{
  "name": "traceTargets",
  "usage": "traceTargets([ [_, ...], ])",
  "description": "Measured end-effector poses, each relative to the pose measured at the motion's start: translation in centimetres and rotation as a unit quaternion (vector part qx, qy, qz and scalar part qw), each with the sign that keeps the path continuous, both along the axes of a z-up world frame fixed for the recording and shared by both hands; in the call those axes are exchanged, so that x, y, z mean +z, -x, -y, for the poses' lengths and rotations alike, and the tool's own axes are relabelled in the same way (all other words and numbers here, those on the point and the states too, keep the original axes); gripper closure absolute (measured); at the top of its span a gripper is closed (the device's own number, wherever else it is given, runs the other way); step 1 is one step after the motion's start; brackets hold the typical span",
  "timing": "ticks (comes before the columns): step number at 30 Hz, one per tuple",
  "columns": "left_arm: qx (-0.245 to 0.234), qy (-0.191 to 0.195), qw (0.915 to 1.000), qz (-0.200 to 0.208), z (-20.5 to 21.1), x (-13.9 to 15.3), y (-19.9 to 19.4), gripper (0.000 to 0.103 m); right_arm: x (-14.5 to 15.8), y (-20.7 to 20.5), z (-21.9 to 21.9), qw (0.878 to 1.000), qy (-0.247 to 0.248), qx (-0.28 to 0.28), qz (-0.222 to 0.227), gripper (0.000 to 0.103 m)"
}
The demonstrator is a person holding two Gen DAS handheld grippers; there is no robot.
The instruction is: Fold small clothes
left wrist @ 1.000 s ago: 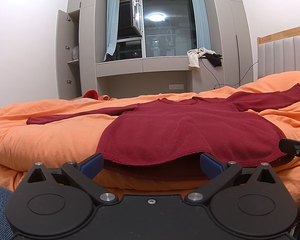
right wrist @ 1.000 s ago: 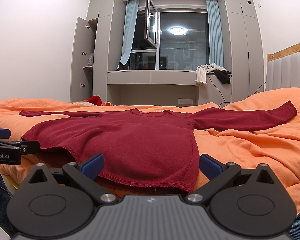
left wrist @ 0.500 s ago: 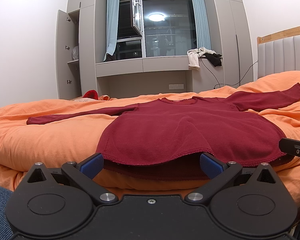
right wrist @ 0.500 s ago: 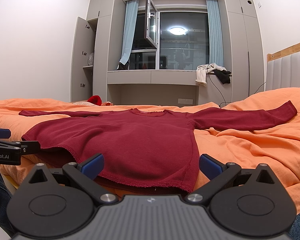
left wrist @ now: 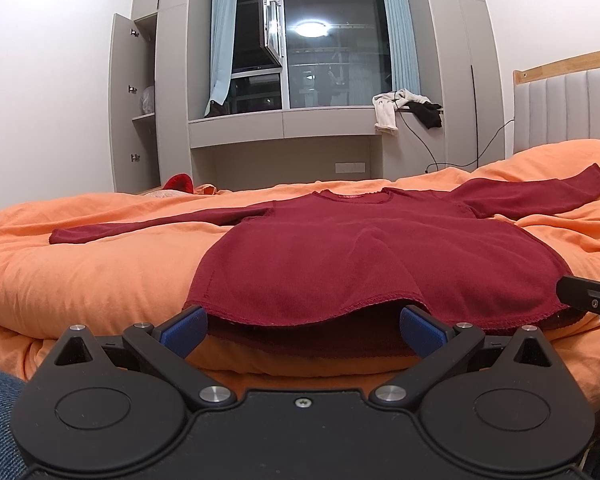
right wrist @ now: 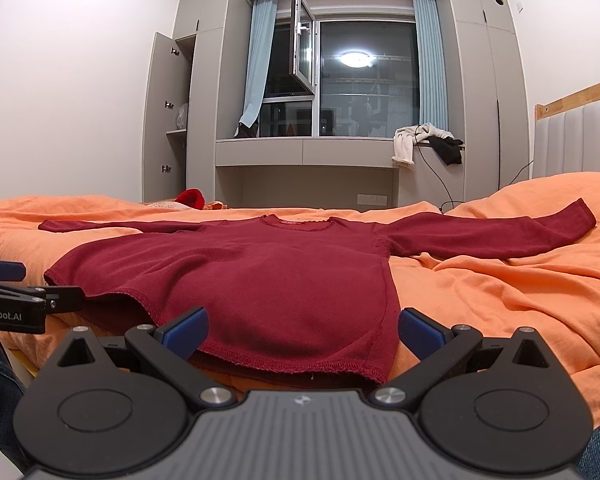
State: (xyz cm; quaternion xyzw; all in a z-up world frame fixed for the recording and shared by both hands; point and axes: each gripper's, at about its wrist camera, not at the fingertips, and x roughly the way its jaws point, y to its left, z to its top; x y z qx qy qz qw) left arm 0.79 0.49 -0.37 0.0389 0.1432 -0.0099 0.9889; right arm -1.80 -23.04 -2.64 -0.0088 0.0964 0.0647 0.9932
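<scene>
— Comparing with a second ago, what has changed?

— Nothing I can make out. My left gripper (left wrist: 302, 326) sits at the hem of the top (left wrist: 364, 256) as it did then, my right gripper (right wrist: 302, 330) likewise, and the cloth has not shifted. I judge the fold has not begun; I am poised at the hem, not gripping it.

— State of the grippers?

— Both released, jaws spread wide. On the left, the blue pads (left wrist: 184, 330) stand either side of the hem's left stretch, where the upper layer sags open over the lower. On the right, the pads straddle the hem's right corner. Nothing is clamped.

— And where does the top lie?

— Flat on the orange bed (left wrist: 80, 280), neck away from me, sleeves spread out to both sides, hem at the near edge.

— What does one view give that the other lacks?

— The left view shows the gap between the two hem layers, and my right gripper's tip at its far right edge. The right view shows the right side seam and corner cleanly, the right sleeve full length, and my left gripper from the side.

— Next?

— Probably closing on both hem corners, taking both layers.
</scene>
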Motion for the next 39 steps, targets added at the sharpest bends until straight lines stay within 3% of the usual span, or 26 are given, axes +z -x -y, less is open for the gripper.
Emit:
traceTargets([
  [8, 0.003, 0.022, 0.9994, -0.027, -0.6, 1.2, -1.4, 0.001, 0.4, -2.1, 0.8, 0.998, -0.028, 0.002, -0.053, 0.000],
  [13, 0.001, 0.038, 0.9982, -0.046, -1.0, 2.3, -2.6, 0.001, 2.3, -4.5, 1.5, 0.995, -0.021, 0.032, -0.090, 0.000],
  [17, -0.003, 0.014, 0.9991, -0.039, -0.5, 3.5, -4.0, 0.001, 4.1, -7.1, 2.7, 0.995, -0.006, 0.038, -0.092, 0.000],
  [25, -0.009, -0.002, 0.9989, -0.045, 0.6, 5.8, -8.6, 0.001, 6.6, -13.3, 6.0, 0.991, -0.014, -0.031, -0.127, 0.000],
  [30, 0.017, 0.003, 0.9941, -0.107, 1.3, 6.7, -13.9, 0.001, 8.1, -16.8, 8.4, 0.989, -0.018, -0.075, -0.130, 0.000],
  [33, 0.018, 0.021, 0.9921, -0.122, 1.3, 7.2, -16.7, 0.001, 8.8, -19.1, 10.0, 0.987, -0.026, -0.089, -0.129, 0.000],
  [39, 0.014, 0.009, 0.9951, -0.098, 2.0, 7.9, -21.8, 0.001, 9.1, -23.9, 12.4, 0.983, -0.019, -0.132, -0.126, 0.000],
])
